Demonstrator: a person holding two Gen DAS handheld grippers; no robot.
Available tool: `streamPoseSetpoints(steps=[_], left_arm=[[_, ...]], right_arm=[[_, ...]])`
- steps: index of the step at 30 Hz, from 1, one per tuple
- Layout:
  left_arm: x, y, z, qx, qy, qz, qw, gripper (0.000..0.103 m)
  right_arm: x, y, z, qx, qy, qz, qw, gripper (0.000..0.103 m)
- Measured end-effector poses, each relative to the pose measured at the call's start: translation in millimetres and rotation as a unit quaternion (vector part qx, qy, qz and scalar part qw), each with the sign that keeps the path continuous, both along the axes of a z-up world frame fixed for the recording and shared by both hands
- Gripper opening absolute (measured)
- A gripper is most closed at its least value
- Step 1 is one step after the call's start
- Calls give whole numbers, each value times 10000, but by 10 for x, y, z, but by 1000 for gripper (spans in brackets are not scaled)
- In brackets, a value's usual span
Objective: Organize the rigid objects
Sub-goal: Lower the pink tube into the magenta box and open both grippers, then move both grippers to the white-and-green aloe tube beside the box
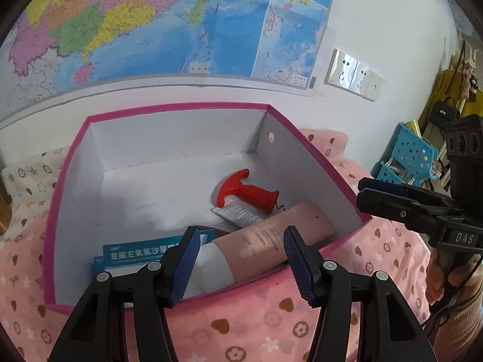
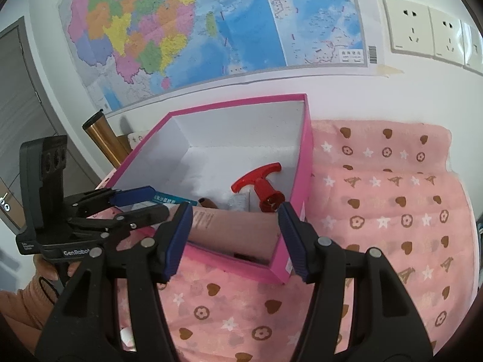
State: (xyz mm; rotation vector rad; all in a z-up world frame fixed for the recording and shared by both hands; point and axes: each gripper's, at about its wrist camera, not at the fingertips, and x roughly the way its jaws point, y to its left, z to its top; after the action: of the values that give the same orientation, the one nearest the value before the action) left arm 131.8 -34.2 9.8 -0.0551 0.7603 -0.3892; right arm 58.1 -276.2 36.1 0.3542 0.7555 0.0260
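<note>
Both the left gripper [image 1: 241, 259] and right gripper [image 2: 234, 238] have fingers half open, holding nothing. Stay above the pink cardboard box [image 1: 317, 138]; look along the bed's edges for leftovers.

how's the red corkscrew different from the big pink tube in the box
The red corkscrew is bright red, T-shaped and ribbed; the pink tube is pale pink, smooth and printed with text, with a white cap end. The corkscrew is much smaller than the tube. The corkscrew lies further back on the box floor, partly on a small white tube; the pink tube lies along the near wall. Both lie on their sides inside the pink box, with neither gripper holding them.
</note>
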Motion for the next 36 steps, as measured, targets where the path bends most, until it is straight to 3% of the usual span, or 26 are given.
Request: streamPoseSetpoints(steps=[13,20,26,36], left_arm=[[-539,1,112,464,-494,59,9977,61],[-782,-30,57,621,-524,22,9967,67],[-987,-41,-149,626,-242,-126,9977,67],[-1409,-108,-487,740,277,-628,9949,67]], right_arm=[[-366,117,120,247,-258,174,9992,61],[-598,255,84,350,-194,309,9987,61],[-844,341,-108,516,79,341,9981,61],[-1263,452,-609,947,911,347,9907,61]])
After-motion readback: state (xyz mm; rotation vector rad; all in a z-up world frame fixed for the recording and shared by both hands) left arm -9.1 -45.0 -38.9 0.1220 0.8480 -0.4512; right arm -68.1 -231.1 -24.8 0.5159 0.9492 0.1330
